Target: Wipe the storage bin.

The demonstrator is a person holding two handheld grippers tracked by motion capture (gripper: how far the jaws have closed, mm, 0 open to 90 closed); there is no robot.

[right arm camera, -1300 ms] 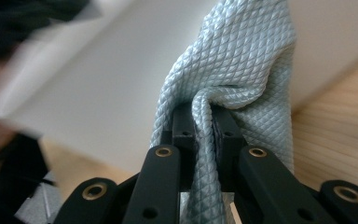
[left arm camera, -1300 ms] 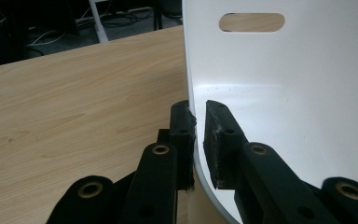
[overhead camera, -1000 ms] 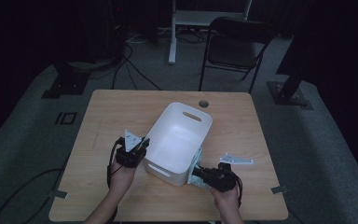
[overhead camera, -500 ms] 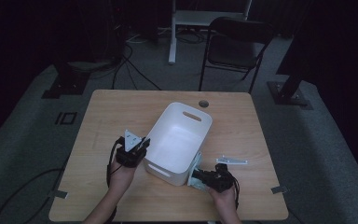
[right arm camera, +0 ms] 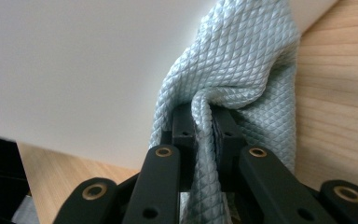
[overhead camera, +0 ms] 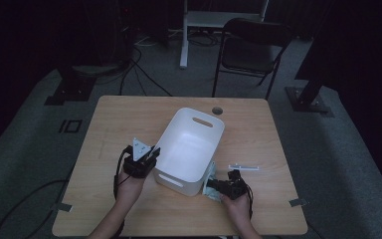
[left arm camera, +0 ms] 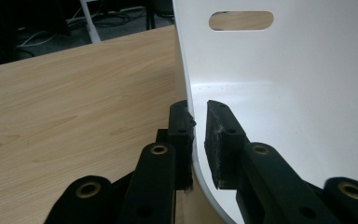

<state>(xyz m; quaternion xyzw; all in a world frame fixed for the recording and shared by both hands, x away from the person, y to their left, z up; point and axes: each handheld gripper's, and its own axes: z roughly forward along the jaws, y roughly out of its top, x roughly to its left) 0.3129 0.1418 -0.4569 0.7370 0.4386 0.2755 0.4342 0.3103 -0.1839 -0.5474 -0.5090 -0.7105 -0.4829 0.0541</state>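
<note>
A white plastic bin (overhead camera: pixel 179 180) with handle slots stands mid-table, nothing inside it. My left gripper (overhead camera: pixel 153 152) straddles its left wall (left arm camera: pixel 284 56). In the left gripper view the left gripper (left arm camera: pixel 198 114) has one pad outside and one inside, closed on the thin wall; its jaws have just been opening slightly. At the bin's near right corner, my right gripper (overhead camera: pixel 215 185) is low over the table. In the right gripper view the right gripper (right arm camera: pixel 204 114) is shut on a bunched fold of light blue quilted cloth (right arm camera: pixel 242 56), which lies against the bin's outer wall (right arm camera: pixel 74 60).
A thin white strip (overhead camera: pixel 243 167) lies on the wooden table (overhead camera: pixel 119 124) right of the bin. A round cable hole (overhead camera: pixel 217 110) sits near the far edge. Beyond the table stand a black folding chair (overhead camera: pixel 251 50) and a stand with cables.
My right gripper has sunk toward the tabletop with the cloth in its jaws, staying beside the bin's corner. The left gripper and the bin have kept their places.
</note>
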